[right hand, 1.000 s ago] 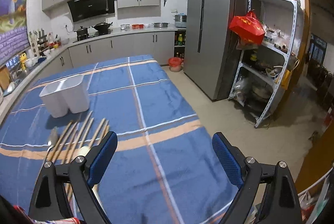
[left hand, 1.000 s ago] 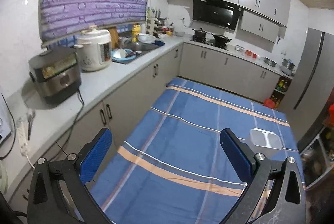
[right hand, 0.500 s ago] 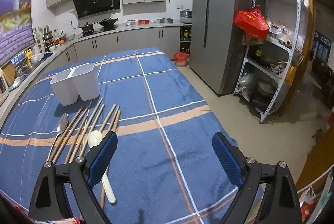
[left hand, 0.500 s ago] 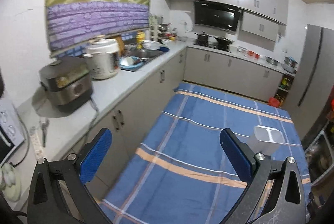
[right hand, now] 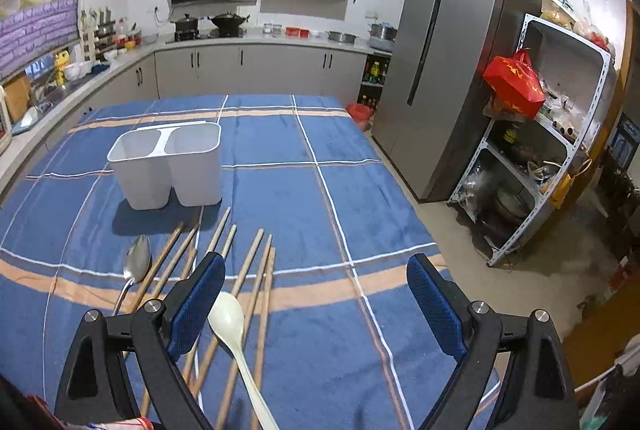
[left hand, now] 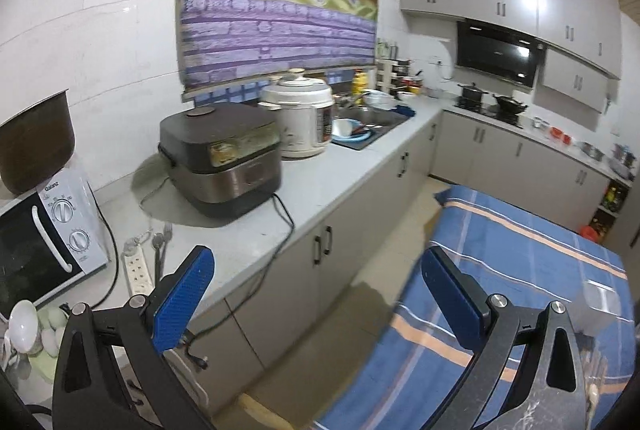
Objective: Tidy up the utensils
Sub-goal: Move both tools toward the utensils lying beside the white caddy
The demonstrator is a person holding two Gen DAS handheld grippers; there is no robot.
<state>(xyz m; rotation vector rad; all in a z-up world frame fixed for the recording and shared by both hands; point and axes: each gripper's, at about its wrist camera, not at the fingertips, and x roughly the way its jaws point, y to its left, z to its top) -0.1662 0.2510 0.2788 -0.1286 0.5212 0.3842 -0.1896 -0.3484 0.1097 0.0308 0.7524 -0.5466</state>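
Observation:
A white two-compartment holder point(right hand: 168, 165) stands upright on the blue striped tablecloth point(right hand: 304, 189). In front of it lie several wooden chopsticks point(right hand: 250, 270), a metal spoon point(right hand: 136, 262) at their left and a cream plastic spoon point(right hand: 232, 326) across them. My right gripper point(right hand: 316, 310) hovers open above the near ends of the utensils, holding nothing; its left finger is over the chopsticks. My left gripper point(left hand: 316, 294) is open and empty, pointing at the gap between the counter and the table's left edge. The holder point(left hand: 604, 300) shows blurred at the far right of the left wrist view.
A grey counter point(left hand: 320, 189) at left carries a microwave point(left hand: 40, 238), a dark cooker point(left hand: 224, 157), a white cooker point(left hand: 304, 121) and a power strip point(left hand: 138, 266). A fridge point(right hand: 440, 69) and a metal shelf rack point(right hand: 552, 133) stand right of the table.
The left gripper has swung left, from over the table to facing the counter. The right view has turned left and down, bringing the holder and utensils closer to centre. Both grippers stay open.

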